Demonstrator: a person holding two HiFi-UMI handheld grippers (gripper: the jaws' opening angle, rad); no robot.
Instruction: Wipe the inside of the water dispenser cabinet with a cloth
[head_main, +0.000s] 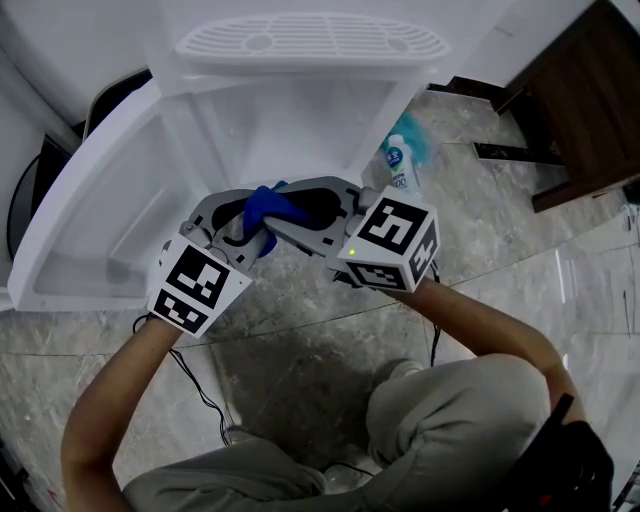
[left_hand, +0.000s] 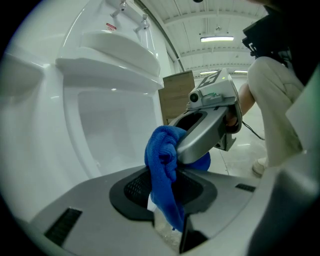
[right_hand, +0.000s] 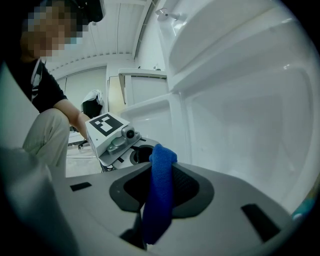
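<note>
Two grippers, the left gripper (head_main: 248, 232) and the right gripper (head_main: 290, 225), with one blue cloth (head_main: 270, 205) between their jaws, one white dispenser cabinet (head_main: 300, 120) ahead of them, and one spray bottle (head_main: 403, 165) just beyond the right gripper.

The right tool (head_main: 280, 222) hides the base of the spray bottle (head_main: 403, 165), whose label is unreadable.

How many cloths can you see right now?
1: a blue cloth, gripped by the jaws of the left gripper and the right gripper, before the open cabinet. Others may be hidden.
</note>
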